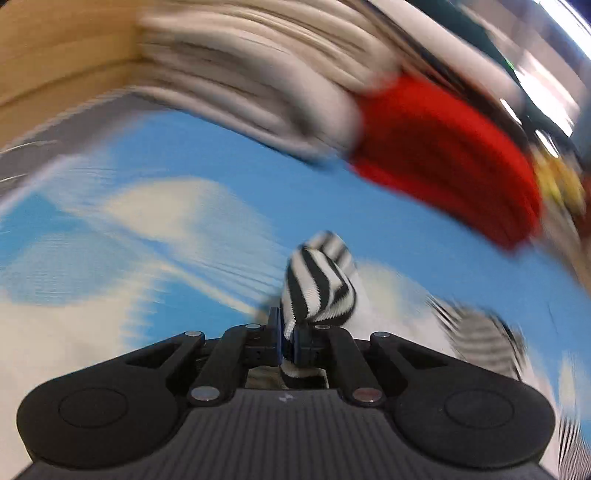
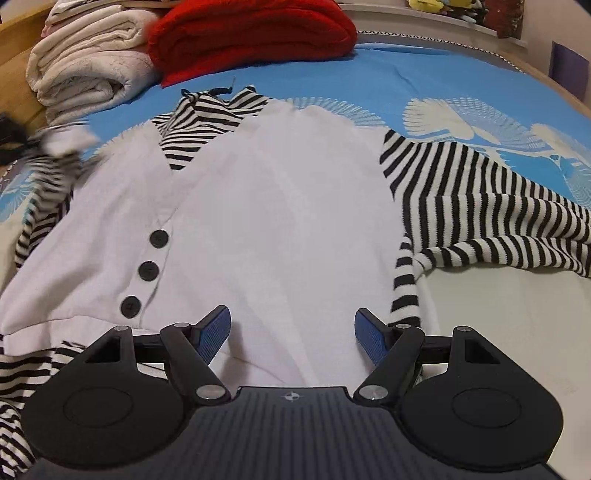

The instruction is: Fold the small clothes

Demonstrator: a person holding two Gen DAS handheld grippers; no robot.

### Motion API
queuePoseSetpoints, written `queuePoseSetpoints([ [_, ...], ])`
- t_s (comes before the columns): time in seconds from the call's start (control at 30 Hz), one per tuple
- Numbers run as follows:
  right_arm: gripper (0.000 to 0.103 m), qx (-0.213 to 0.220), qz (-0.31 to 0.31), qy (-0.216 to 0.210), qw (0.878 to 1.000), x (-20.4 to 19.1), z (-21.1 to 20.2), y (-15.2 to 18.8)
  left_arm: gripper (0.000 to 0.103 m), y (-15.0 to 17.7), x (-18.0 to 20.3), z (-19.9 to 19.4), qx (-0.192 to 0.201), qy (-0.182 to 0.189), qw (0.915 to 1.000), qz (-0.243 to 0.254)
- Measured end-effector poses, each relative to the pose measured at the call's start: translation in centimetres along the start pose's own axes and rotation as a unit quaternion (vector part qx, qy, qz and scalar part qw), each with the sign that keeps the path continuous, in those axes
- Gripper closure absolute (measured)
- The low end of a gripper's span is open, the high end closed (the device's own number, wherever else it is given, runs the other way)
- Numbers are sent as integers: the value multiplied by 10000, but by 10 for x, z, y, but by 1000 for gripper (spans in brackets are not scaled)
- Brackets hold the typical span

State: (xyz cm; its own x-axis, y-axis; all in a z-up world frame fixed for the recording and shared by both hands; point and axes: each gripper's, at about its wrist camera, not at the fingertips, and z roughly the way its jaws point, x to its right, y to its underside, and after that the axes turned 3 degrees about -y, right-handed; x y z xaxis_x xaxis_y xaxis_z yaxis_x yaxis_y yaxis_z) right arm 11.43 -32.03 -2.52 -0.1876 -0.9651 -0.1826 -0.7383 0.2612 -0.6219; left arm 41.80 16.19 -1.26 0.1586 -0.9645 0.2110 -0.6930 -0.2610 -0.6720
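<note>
A white top (image 2: 280,206) with black buttons (image 2: 149,271) and a striped collar (image 2: 203,122) lies flat on the bed. Its black-and-white striped sleeve (image 2: 480,206) spreads out to the right. The other striped sleeve (image 2: 51,162) is lifted and blurred at the left. In the left wrist view my left gripper (image 1: 288,332) is shut on the end of that striped sleeve (image 1: 321,280), which bunches up past the pads. My right gripper (image 2: 291,328) hangs open just above the top's lower white part, with nothing pinched between its blue pads (image 2: 216,334).
A folded red blanket (image 2: 255,33) and a stack of white towels (image 2: 85,70) sit at the head of the blue patterned sheet (image 2: 406,74). A wooden bed frame (image 1: 55,55) borders the left. Plush toys (image 2: 436,4) line the far shelf.
</note>
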Motion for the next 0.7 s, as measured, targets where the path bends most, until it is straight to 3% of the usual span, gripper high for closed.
queuePoseSetpoints([
  [0.07, 27, -2, 46, -7, 10000, -2, 1, -1, 97, -9, -69, -13, 83, -487, 9971, -583],
  [0.17, 27, -56, 128, 6, 9999, -4, 6, -1, 97, -1, -151, -18, -52, -976, 9856, -1379],
  [0.3, 27, -136, 170, 43, 9998, -4, 13, 0, 97, 31, -203, -7, -349, -1244, 9694, -2089],
  [0.37, 27, -180, 211, 38, 9996, -2, 15, 1, 98, 38, -199, -9, -344, -1249, 9685, -2125],
  [0.57, 27, -260, 389, -45, 9989, 9, 14, -1, 97, 19, -135, -25, 23, -827, 9830, -1638],
  [0.63, 27, -233, 470, -91, 9986, 12, 10, -1, 97, 13, -96, -36, 189, -519, 9890, -1371],
  [0.7, 27, -184, 483, -85, 9986, 13, 7, -2, 97, 14, -49, -55, 385, 60, 9921, -1194],
])
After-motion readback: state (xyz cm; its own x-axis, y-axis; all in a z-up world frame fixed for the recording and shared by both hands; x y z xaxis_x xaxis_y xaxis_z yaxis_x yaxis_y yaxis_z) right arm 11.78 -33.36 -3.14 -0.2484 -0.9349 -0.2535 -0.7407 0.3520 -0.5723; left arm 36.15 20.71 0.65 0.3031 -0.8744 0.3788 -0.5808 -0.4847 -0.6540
